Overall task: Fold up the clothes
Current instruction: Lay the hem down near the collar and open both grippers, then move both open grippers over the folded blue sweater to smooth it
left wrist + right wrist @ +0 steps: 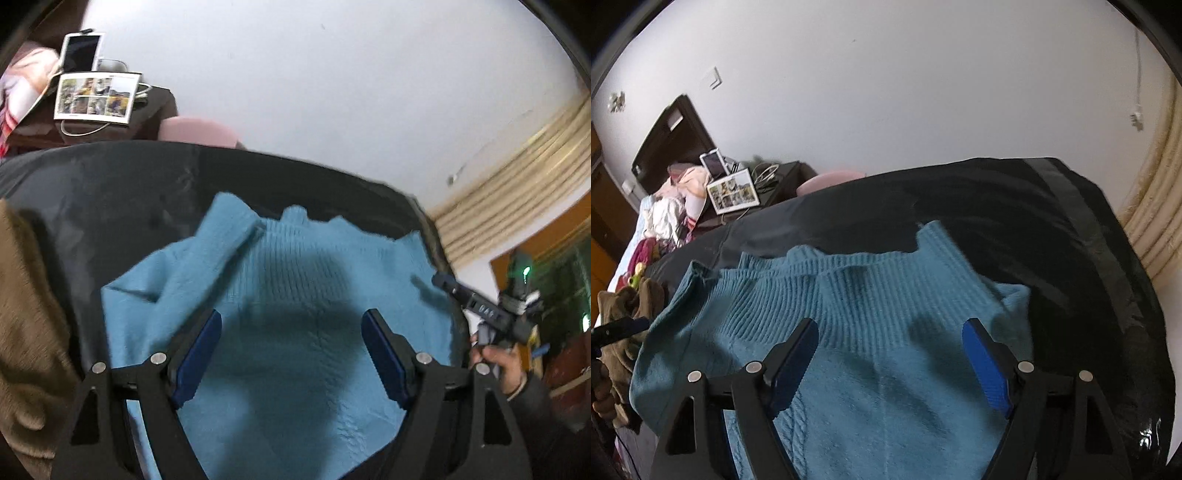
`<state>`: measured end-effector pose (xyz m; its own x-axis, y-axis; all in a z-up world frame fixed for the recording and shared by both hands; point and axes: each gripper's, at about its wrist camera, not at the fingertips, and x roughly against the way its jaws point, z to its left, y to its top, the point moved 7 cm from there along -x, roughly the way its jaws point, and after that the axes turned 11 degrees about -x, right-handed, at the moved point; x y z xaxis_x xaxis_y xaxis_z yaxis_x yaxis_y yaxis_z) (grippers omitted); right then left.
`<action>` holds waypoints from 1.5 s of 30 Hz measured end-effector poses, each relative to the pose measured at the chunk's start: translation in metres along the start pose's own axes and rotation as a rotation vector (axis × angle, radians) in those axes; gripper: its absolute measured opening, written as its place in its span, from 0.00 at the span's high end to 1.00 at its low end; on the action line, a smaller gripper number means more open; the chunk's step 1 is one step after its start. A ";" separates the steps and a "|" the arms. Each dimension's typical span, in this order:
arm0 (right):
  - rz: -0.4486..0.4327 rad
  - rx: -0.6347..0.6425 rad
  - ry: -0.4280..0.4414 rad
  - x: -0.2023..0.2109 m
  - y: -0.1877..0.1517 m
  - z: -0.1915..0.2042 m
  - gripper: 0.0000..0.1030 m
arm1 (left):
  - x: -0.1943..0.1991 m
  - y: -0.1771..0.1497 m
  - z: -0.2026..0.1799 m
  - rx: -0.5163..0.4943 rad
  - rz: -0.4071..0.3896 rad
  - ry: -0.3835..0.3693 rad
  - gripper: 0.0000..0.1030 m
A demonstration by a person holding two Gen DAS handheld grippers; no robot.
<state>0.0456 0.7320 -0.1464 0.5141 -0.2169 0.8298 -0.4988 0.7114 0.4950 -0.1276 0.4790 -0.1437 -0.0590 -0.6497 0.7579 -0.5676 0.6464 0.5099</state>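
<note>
A light blue knitted sweater (291, 295) lies spread on a black cloth-covered surface (122, 206), a sleeve folded over its left side. My left gripper (291, 325) hovers open above the sweater's middle, holding nothing. In the right wrist view the same sweater (857, 332) shows its ribbed hem toward the far edge. My right gripper (890, 339) is open above it and empty. The right gripper also shows in the left wrist view (443, 279) at the sweater's right edge, held in a hand.
A brown garment (29, 332) lies at the left of the black surface and also shows in the right wrist view (624, 306). A dark nightstand (775, 181) with a photo sheet (96, 96) and tablet (79, 51) stands behind. A white wall and cream curtain (517, 177) lie beyond.
</note>
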 end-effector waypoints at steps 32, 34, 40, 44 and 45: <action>0.075 0.053 -0.251 -0.059 0.007 -0.020 0.20 | -0.028 -0.016 0.055 0.130 0.043 0.143 0.27; 0.062 0.059 -0.215 -0.044 0.000 -0.009 0.20 | -0.018 -0.019 0.049 0.116 0.037 0.138 0.27; 0.098 0.119 -0.139 -0.030 -0.042 0.014 0.19 | 0.003 -0.047 0.023 0.027 0.065 0.087 0.24; 0.096 0.156 -0.138 -0.033 -0.063 0.016 0.14 | -0.006 -0.076 0.016 -0.054 0.140 0.128 0.24; 0.097 0.149 -0.134 -0.034 -0.063 0.015 0.14 | -0.008 -0.080 0.016 -0.068 0.142 0.139 0.24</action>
<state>0.0492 0.6851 -0.2017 0.3665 -0.2466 0.8971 -0.6442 0.6285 0.4360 -0.0947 0.4261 -0.1969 -0.0182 -0.4920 0.8704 -0.5045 0.7561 0.4169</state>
